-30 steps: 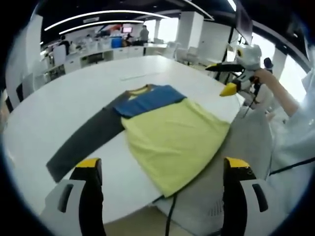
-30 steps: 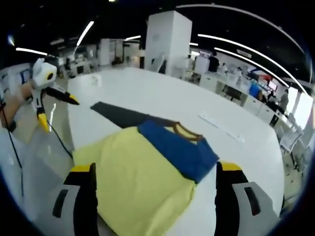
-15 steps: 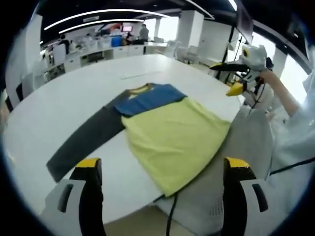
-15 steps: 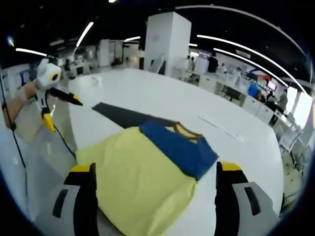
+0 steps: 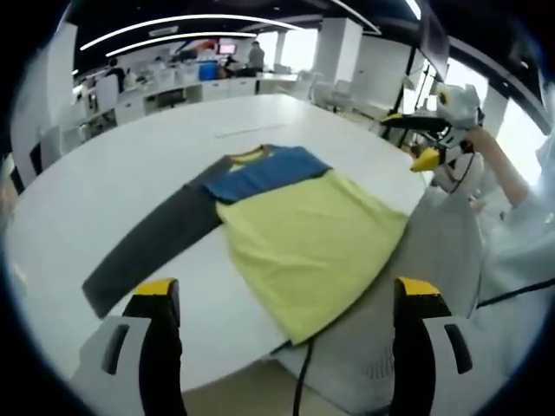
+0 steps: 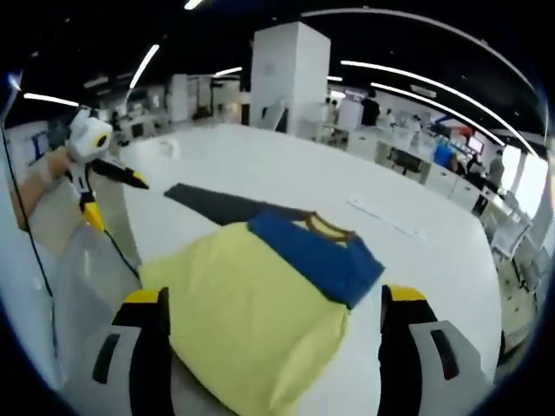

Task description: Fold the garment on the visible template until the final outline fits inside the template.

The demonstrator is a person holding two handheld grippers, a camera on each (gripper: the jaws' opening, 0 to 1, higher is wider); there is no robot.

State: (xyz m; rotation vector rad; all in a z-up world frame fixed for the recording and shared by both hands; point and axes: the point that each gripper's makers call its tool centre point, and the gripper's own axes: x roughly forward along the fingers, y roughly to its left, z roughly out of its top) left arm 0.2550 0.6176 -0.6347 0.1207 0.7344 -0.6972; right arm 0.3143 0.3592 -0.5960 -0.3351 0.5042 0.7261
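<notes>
A long-sleeved garment lies flat on the white round table (image 5: 130,165). Its yellow body (image 5: 308,238) reaches the near table edge, with a blue chest band (image 5: 264,173) and one grey sleeve (image 5: 152,247) stretched out to the left. In the right gripper view the yellow body (image 6: 247,316), blue band (image 6: 316,256) and grey sleeve (image 6: 217,206) lie just past my jaws. My left gripper (image 5: 286,347) is open above the near edge. My right gripper (image 6: 273,355) is open too. Each shows in the other's view, held off the table, jaws apart: right gripper (image 5: 405,141), left gripper (image 6: 117,202).
A grey padded chair (image 5: 442,251) stands against the table edge by the yellow hem, and a black cable (image 5: 299,381) hangs below it. A pale thin strip (image 6: 386,218) lies on the table beyond the collar. Desks and people fill the far office.
The right gripper has drifted away to the right in the left gripper view. The left gripper has shifted slightly in the right gripper view. The garment lies as before.
</notes>
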